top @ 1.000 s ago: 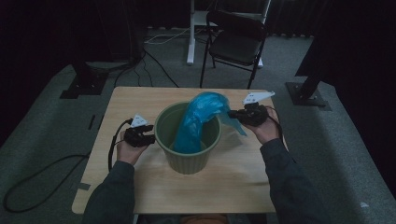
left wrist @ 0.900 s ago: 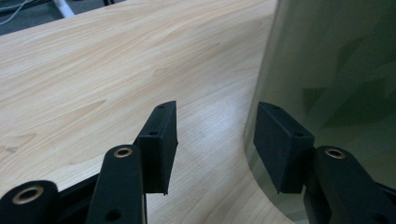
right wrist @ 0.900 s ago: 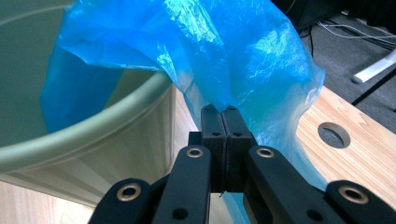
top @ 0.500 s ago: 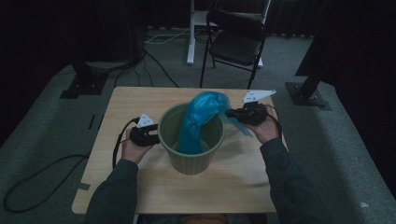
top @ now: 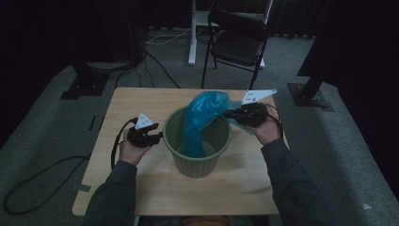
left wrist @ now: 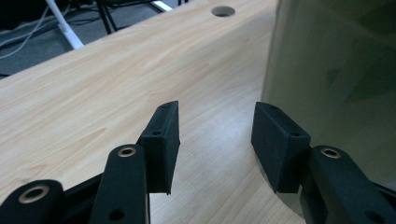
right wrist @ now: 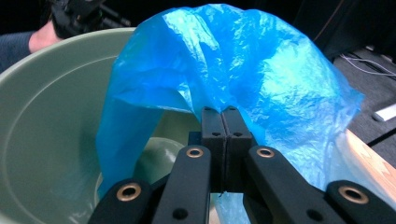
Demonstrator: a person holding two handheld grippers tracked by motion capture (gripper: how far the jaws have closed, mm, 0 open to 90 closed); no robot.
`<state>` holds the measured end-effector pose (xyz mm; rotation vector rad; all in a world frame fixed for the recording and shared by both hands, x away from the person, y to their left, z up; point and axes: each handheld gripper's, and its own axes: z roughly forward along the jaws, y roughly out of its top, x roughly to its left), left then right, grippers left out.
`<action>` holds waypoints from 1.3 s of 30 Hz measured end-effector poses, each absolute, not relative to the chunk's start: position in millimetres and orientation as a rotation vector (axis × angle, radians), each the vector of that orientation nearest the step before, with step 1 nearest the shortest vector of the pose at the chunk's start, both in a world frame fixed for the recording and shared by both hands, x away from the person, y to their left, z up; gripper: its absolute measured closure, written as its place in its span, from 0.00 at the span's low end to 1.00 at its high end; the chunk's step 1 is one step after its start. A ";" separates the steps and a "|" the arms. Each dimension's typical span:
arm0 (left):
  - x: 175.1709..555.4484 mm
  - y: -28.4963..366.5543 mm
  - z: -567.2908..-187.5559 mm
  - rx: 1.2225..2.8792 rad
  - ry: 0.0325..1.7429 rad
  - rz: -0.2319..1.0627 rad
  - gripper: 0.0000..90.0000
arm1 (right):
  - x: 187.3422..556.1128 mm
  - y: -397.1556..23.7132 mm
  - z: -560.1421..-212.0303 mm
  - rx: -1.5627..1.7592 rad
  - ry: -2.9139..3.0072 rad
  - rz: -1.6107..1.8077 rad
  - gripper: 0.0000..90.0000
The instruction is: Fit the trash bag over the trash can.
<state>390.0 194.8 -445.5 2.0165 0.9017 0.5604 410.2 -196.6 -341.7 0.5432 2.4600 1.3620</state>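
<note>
A green bin (top: 197, 141) stands in the middle of the wooden desk (top: 141, 101), and a blue plastic bag (top: 202, 115) rises out of it, its lower end down inside the bin and its top bulging above the far-right rim. The right tongs (top: 226, 113) are pressed together on a fold of the bag's film — held over the bin's right edge. The left tongs (top: 157, 136) sit low at the bin's left wall, jaws apart and nothing between them — they have just been narrowing slightly.
</note>
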 end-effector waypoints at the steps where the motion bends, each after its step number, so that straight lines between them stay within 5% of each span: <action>1: 388.3 197.3 -443.2 2.004 0.907 0.564 0.57 | 409.0 -194.8 -341.3 0.532 2.467 1.359 1.00; 19: 364.0 217.7 -393.8 1.926 0.830 0.563 0.59 | 397.6 -168.3 -338.5 0.403 2.542 1.310 1.00; 39: 363.9 163.5 -355.8 1.963 0.630 0.534 0.52 | 396.1 -156.5 -337.1 0.356 2.566 1.315 1.00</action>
